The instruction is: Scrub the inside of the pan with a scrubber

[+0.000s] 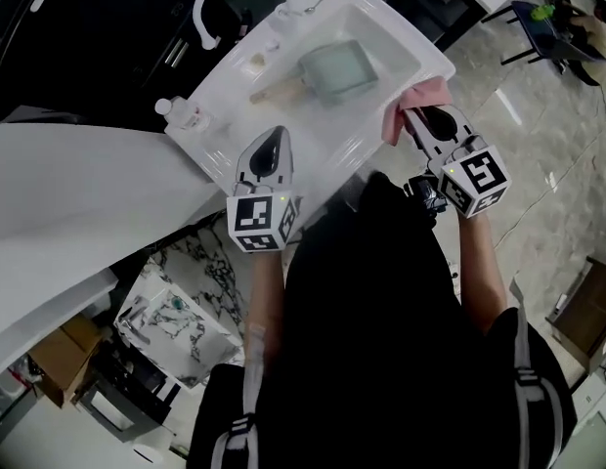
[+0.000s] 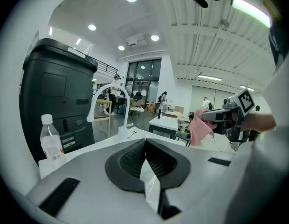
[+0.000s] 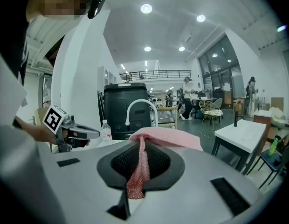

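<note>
A pale green square pan with a wooden handle lies in the white sink, empty inside. My left gripper hovers over the sink's near rim, below and left of the pan, jaws shut on nothing. At the sink's right corner my right gripper is shut on a pink mesh scrubber. The scrubber is pinched between the jaws and drapes over their tips. Both grippers are held up clear of the pan. The left gripper view also catches the right gripper with the pink scrubber.
A white faucet arches over the sink's far left corner, and a clear plastic bottle stands on the sink's left ledge. A spoon lies on the far rim. A white countertop runs to the left. Tiled floor is on the right.
</note>
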### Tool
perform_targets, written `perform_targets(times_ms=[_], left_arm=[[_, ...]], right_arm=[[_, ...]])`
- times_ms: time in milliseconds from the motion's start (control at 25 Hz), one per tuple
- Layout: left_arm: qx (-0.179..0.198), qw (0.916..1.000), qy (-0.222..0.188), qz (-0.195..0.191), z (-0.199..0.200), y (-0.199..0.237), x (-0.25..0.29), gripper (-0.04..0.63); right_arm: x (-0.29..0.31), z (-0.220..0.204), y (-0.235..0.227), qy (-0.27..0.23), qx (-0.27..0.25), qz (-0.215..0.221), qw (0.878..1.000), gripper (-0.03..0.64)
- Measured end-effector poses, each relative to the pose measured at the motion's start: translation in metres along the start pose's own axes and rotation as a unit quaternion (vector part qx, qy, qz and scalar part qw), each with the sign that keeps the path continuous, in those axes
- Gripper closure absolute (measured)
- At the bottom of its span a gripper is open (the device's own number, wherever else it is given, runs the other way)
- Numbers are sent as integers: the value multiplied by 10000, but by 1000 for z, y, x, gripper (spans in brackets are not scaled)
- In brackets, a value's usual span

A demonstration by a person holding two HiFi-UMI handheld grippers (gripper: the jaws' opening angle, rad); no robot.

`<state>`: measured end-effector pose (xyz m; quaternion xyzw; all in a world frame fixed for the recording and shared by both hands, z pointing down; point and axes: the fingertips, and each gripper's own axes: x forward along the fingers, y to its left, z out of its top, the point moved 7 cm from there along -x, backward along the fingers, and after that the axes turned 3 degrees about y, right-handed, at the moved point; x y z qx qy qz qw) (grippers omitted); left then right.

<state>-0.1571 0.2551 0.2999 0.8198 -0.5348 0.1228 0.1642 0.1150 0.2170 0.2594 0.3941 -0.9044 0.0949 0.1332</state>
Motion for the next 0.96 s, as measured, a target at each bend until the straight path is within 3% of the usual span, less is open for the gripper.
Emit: perform_targets(times_ms=[200, 360, 960], left_arm=[[-137, 9998, -33, -107, 3, -5, 1, 560], [-37, 9998, -38, -201, 3, -12, 3, 560], [87, 9994, 62, -335, 1, -24, -3, 560]], right_arm=[[-22, -7, -9, 135, 129, -153, 9997, 583], [-31, -7, -7, 86, 122, -199, 9997, 583], [-26, -6, 14, 293, -226, 121, 9992, 583]])
